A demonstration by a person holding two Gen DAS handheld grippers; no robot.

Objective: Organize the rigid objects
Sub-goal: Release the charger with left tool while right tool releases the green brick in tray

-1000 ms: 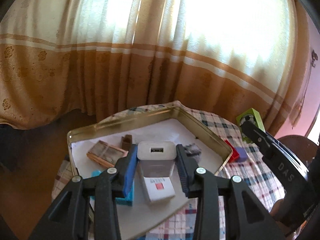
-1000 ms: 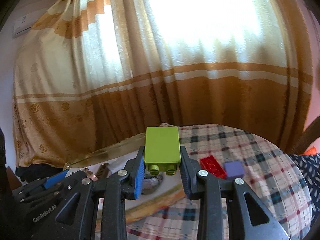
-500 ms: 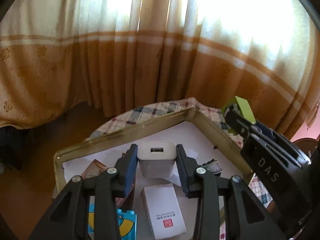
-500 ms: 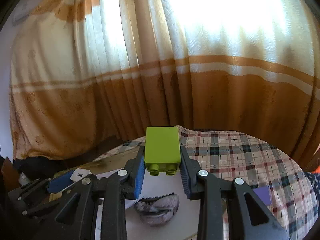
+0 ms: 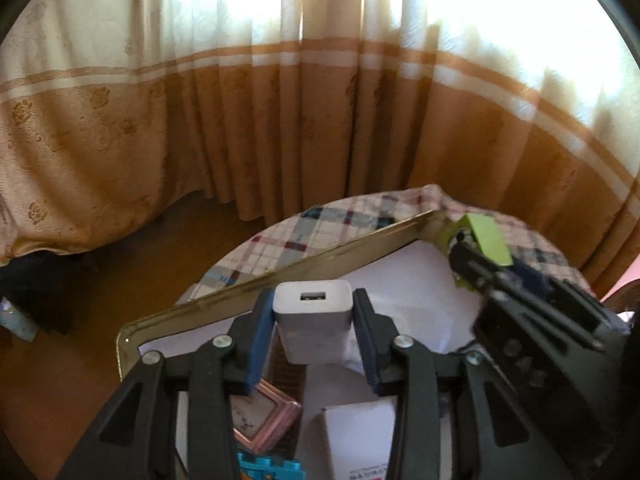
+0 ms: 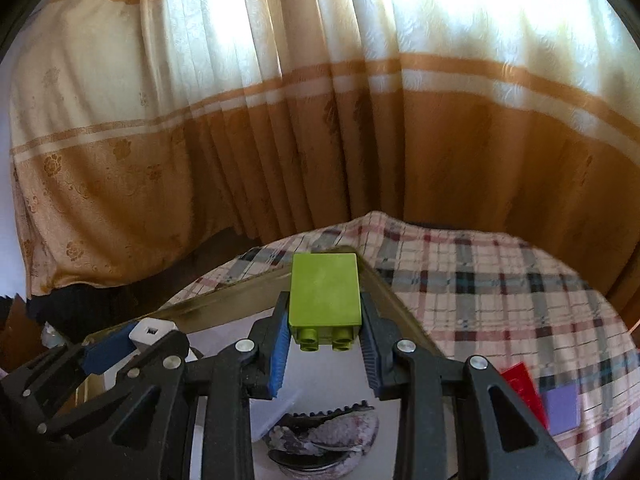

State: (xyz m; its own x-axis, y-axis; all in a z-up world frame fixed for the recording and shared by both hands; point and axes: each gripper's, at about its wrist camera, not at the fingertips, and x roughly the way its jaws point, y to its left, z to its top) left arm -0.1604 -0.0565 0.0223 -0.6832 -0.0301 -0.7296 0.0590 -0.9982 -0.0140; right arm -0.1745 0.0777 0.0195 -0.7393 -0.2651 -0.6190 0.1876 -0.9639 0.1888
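A home room — floor-length patterned curtains (image 6: 280,140) over a bright window, a plaid-clothed worktop (image 6: 500,280).

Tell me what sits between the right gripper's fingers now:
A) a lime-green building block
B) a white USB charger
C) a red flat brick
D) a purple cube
A. In the right wrist view the right gripper is clamped on the lime-green building block, studs toward the camera, above the tray.

White box (image 5: 360,440) and teal brick (image 5: 268,470), both cut off at bottom edge.
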